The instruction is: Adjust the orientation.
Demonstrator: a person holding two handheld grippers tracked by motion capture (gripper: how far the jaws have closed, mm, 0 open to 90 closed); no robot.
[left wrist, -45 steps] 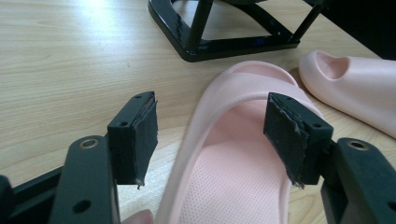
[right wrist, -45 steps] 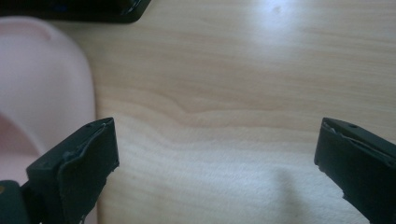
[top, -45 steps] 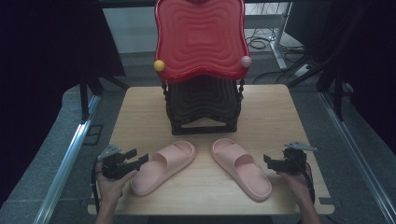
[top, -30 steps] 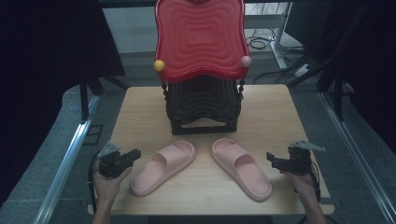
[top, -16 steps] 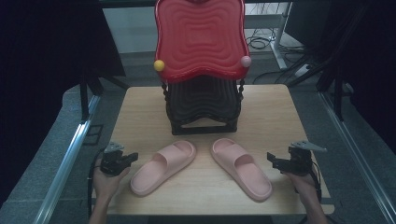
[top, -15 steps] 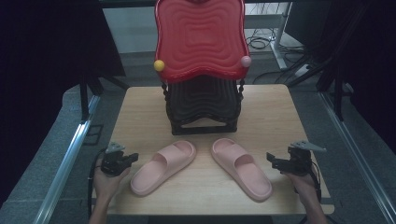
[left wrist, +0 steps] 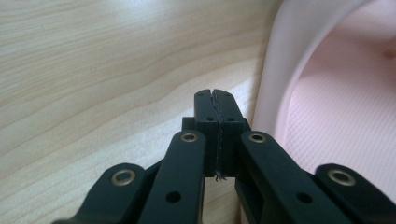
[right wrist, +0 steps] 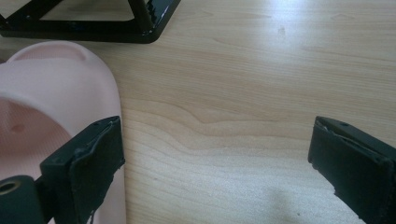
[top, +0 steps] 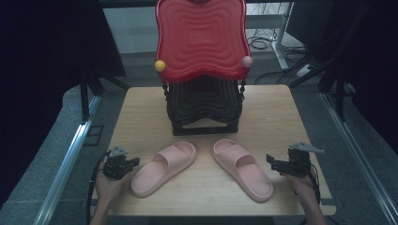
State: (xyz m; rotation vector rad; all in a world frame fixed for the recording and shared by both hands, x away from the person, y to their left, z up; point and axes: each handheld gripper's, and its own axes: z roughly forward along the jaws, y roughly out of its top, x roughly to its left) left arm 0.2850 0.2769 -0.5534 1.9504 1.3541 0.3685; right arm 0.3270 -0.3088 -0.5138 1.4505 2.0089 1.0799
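Bare wood lies open along the light wooden desk (top: 281,117) to the right of the black ribbed plastic rack (top: 202,105), a clear lane for the right hand-held gripper (top: 273,162), its jaws spread wide over empty board. The right pale pink rubber slipper (top: 241,168) sits just beside it, blocking the inward path. The left hand-held gripper (top: 133,162), jaws pressed together, is crowded against the rim of the left pale pink rubber slipper (top: 164,166). Between the slippers, a narrow wedge of desk stays free.
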